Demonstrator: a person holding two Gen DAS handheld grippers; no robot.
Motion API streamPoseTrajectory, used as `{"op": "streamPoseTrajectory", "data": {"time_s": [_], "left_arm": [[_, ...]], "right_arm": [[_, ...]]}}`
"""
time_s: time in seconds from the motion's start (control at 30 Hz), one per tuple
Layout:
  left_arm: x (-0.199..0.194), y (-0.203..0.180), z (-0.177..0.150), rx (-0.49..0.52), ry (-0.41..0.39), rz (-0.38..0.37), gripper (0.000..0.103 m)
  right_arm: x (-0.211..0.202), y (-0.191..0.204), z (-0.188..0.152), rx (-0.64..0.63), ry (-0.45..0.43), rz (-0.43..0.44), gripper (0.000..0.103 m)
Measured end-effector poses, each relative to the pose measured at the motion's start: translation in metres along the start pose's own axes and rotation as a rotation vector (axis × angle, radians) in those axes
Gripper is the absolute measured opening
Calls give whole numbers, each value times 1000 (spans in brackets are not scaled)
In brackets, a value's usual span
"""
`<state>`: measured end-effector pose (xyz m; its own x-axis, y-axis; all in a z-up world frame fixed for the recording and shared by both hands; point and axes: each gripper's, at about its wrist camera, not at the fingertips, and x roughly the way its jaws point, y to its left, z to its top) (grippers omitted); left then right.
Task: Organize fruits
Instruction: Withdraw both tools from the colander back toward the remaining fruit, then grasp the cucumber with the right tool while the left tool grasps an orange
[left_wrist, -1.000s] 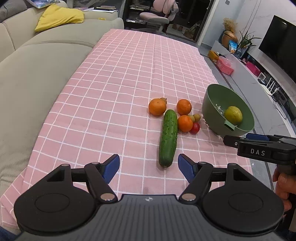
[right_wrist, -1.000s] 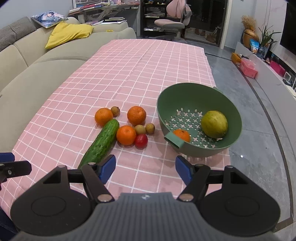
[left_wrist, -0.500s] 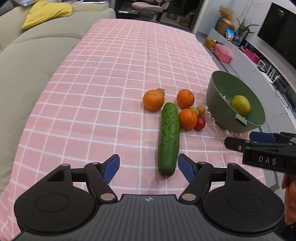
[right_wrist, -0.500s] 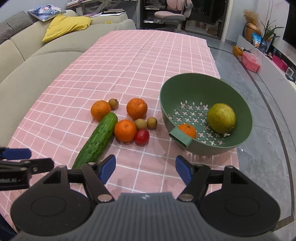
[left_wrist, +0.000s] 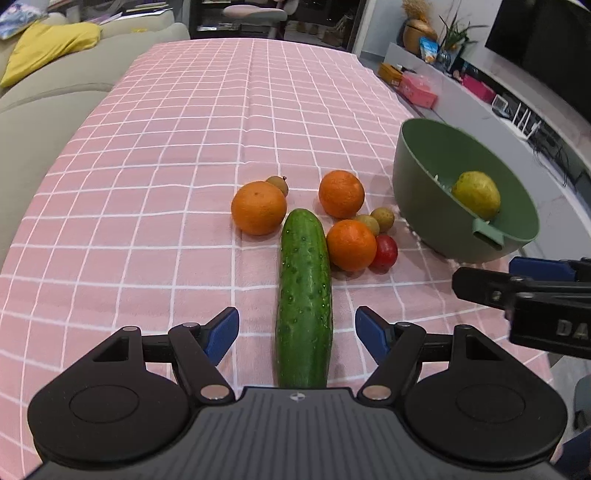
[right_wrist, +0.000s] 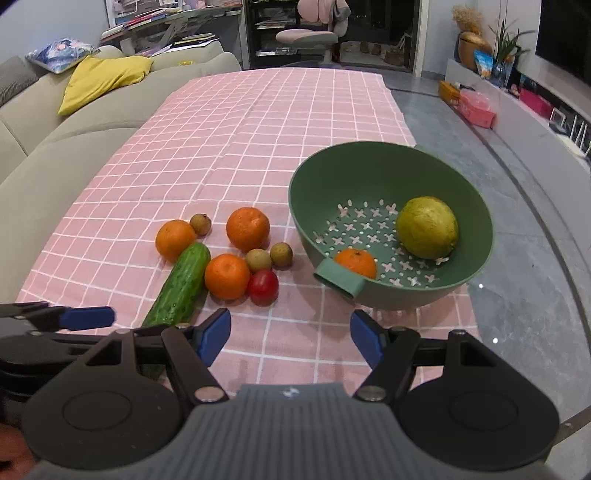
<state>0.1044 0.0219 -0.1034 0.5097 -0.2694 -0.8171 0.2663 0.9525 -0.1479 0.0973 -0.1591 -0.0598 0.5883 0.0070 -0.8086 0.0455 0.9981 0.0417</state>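
Pink checked cloth (left_wrist: 166, 166) covers the table under both my grippers. My left gripper (left_wrist: 295, 330) has its jaws spread wide with the near end of the cucumber (left_wrist: 304, 295) lying between the blue pads, and neither pad touches it (there is cloth showing on each side). Ahead of it, past the cucumber's far tip, sit three oranges, the nearest one (left_wrist: 351, 244) touching the cucumber's right flank, with a red tomato (left_wrist: 386, 252) just beside that and a few small brown fruits around them. My right gripper (right_wrist: 290, 338) is also open and holds nothing, only bare cloth between its fingers. Just ahead and to its right stands the green colander bowl (right_wrist: 369, 162), holding a yellow-green fruit (right_wrist: 426, 227) and a small orange (right_wrist: 356, 263) by its spout.
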Motion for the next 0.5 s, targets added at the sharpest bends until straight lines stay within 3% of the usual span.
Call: {"op": "streamPoseTrajectory", "data": {"time_s": [0.27, 0.5], "left_arm": [[2, 9, 8, 22, 5, -3, 84], [-26, 73, 19, -78, 9, 96, 84]], "right_arm": [[4, 3, 0, 9, -21, 37, 69], [39, 35, 1, 64, 49, 149, 68]]}}
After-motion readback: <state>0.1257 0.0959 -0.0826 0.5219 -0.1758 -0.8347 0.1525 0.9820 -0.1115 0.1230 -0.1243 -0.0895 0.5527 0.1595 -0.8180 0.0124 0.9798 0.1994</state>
